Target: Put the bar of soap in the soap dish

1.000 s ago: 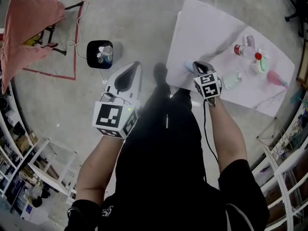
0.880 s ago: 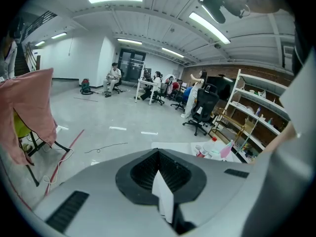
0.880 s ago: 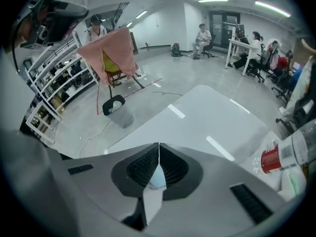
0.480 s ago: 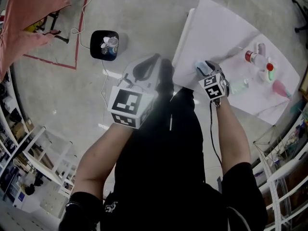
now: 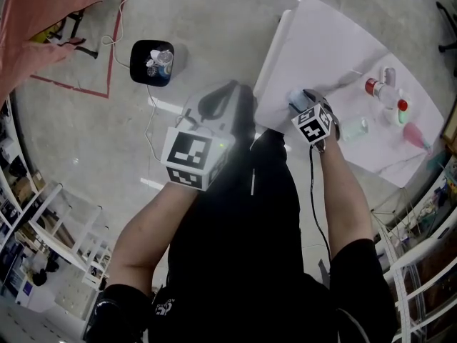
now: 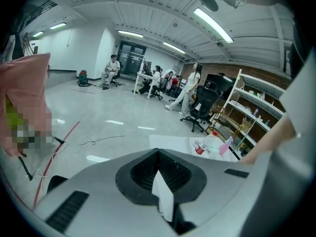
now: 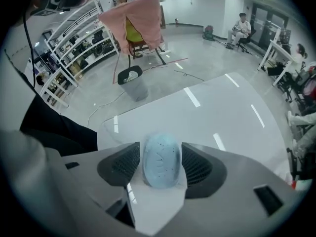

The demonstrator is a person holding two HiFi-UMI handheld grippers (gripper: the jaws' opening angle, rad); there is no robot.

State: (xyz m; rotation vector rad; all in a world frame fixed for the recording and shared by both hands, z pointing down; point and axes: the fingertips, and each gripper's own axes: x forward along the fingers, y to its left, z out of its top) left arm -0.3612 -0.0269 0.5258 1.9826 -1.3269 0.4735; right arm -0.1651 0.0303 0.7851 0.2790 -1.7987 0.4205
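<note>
Here the right tool point(image 7: 159, 171), jaws just opened, straddles the soap point(image 7: 161, 157) on the desk point(image 7: 212, 107); an off-centre squeeze may shoot it away. Left tool point(image 6: 159, 179): jaws together.

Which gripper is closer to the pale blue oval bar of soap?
Right. The right gripper has the pale blue oval bar of soap between its jaws, which have just been opening. The left gripper is off the white table's edge, over the floor.

soap point(image 7: 161, 166): on table point(image 5: 335, 41), near edge | bottles point(image 5: 373, 87): table's right end | bin point(image 5: 151, 63): floor, left of table
</note>
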